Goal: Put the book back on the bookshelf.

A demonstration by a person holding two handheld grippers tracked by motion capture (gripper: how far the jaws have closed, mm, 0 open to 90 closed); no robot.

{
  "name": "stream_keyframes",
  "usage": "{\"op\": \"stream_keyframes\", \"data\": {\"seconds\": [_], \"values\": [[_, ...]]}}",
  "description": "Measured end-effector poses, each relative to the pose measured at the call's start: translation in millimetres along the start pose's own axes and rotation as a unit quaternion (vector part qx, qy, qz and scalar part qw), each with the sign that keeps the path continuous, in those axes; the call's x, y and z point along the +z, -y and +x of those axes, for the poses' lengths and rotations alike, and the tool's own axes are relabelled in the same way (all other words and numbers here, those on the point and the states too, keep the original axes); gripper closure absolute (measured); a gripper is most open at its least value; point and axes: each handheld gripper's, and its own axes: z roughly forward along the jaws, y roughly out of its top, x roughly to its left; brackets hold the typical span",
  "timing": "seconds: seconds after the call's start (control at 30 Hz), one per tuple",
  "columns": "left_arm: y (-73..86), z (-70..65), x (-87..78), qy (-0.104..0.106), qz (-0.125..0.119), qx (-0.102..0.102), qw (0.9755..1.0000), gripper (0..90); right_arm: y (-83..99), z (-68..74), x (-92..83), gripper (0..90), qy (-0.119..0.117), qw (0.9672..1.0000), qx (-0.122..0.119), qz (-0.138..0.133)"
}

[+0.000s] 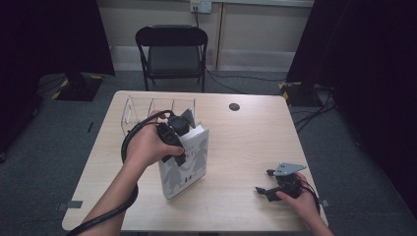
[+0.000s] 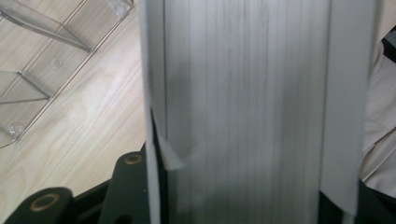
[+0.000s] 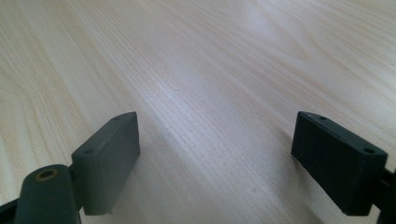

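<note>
A thick white book [image 1: 186, 162] is held upright on the table [image 1: 246, 142], clamped across its thickness near the top by the left gripper [image 1: 178, 142]. Grey figures and red lettering are printed on the cover. The grey page edges [image 2: 247, 112] are presented between the two covers. The book is positioned just in front of the clear acrylic rack [image 1: 147, 109].

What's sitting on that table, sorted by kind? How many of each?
Books: 1, a white book standing on edge, clamped in the left gripper
Clear plastic racks: 1, the clear rack behind it
Hand-held grippers: 2, counting the right gripper, jaws open, resting low on the table
Total: 4
</note>
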Motion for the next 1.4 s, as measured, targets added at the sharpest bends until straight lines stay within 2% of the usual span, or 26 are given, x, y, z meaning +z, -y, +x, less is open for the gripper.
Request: {"op": "stream_keyframes", "data": {"seconds": [0.13, 0.27, 0.33, 0.57, 0.67, 0.73, 0.87, 1.03, 1.17, 1.4], "values": [[3.4, 3.3, -1.0, 0.003, -0.004, -0.011, 0.9999, 53.2, 0.0, 0.0, -0.1, 14.7, 0.0, 1.0, 0.0, 0.001], [5.1, 5.1, -1.9, -0.004, -0.002, -0.009, 0.9999, 53.1, 0.0, 0.0, -0.1, 14.7, 0.0, 1.0, 0.0, 0.001], [6.6, 7.0, -2.1, -0.007, -0.004, -0.019, 0.9998, 53.1, 0.0, 0.0, 0.0, 14.7, 0.0, 1.0, 0.0, 0.0], [10.8, 12.6, -2.6, -0.005, -0.007, -0.031, 0.9995, 53.1, 0.0, 0.0, -0.1, 14.6, 0.0, 1.0, 0.0, 0.001], [13.4, 15.5, -1.8, -0.011, -0.01, -0.042, 0.999, 53.2, 0.0, 0.0, -0.1, 14.6, 0.0, 1.0, 0.0, 0.001], [14.3, 16.8, -2.2, -0.014, -0.01, -0.04, 0.999, 53.2, 0.0, 0.0, -0.1, 14.5, 0.0, 1.0, 0.0, 0.001], [16.7, 20.1, -2.9, -0.005, -0.012, -0.055, 0.9984, 53.2, -0.1, 0.0, -0.1, 14.4, 0.0, 1.0, 0.0, 0.001], [17.2, 21.7, -4.5, -0.008, -0.011, -0.056, 0.9983, 53.2, -0.1, 0.0, -0.2, 14.4, 0.0, 1.0, 0.0, 0.001], [17.5, 24.3, -6.3, -0.008, -0.011, -0.068, 0.9976, 53.2, -0.1, 0.0, -0.1, 14.4, 0.0, 1.0, 0.0, 0.001], [18.3, 30.5, -7.4, -0.018, -0.009, -0.078, 0.9967, 53.2, -0.1, 0.0, -0.1, 14.3, 0.0, 1.0, 0.0, 0.002]]}}
